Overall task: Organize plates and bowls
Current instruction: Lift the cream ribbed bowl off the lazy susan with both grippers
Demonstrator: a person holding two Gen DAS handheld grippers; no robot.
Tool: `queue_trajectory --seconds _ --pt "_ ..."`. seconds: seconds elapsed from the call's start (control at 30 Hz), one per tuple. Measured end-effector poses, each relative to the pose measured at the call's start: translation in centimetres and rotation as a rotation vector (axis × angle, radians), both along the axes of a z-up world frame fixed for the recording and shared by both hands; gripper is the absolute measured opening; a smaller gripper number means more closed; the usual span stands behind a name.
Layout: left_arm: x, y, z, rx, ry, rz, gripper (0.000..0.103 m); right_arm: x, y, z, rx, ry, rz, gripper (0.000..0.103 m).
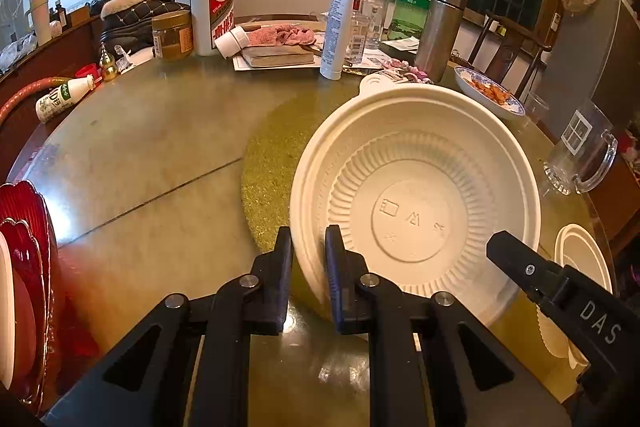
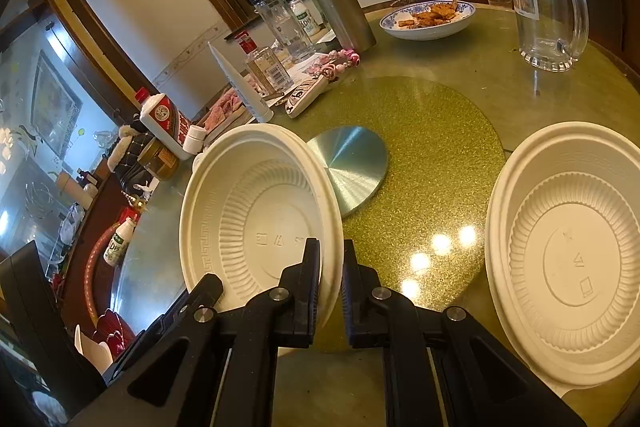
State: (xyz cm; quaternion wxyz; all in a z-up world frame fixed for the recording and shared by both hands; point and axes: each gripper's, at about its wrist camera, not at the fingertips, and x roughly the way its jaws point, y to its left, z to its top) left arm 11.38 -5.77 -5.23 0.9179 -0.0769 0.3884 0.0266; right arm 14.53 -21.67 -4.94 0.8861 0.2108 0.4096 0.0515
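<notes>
Red plates (image 1: 24,267) cropped, perhaps stacked

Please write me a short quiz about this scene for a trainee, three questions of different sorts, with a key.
1. True or false: the left gripper and the right gripper pinch the rim of the same white plastic bowl.
2. What lies in the blue-and-white dish? A) fried food B) soup C) nothing
3. Fill in: the second white bowl is not held; it rests on the ____.

Key: 1 true; 2 A; 3 table.
</notes>
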Motion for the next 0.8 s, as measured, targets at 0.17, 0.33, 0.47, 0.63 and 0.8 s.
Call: queue_trajectory --seconds 0.17,0.33,0.47,0.63,0.8 --pt "-0.1 0.1 0.1 -0.007 -0.006 -0.003 0.014 -0.1 -0.1 0.1 0.011 -0.004 0.005 0.009" --pt "-0.4 0.1 0.4 -0.015 -0.021 -0.003 0.014 -0.2 -0.4 0.1 0.030 -0.010 0.010 0.009" --pt "-1.1 0.0 1.0 -0.017 -0.062 -0.010 0.014 -0.8 -0.4 0.8 0.016 -0.050 -0.001 0.009" --pt "-1.5 0.4 1.7 -0.028 -0.109 0.003 0.014 -1.7 0.2 2.1 -0.022 -0.125 0.009 0.009" --pt "-1.7 0.4 1.8 -0.031 -0.119 0.002 0.014 -1.7 0.3 2.4 -0.028 -0.138 0.009 0.009"
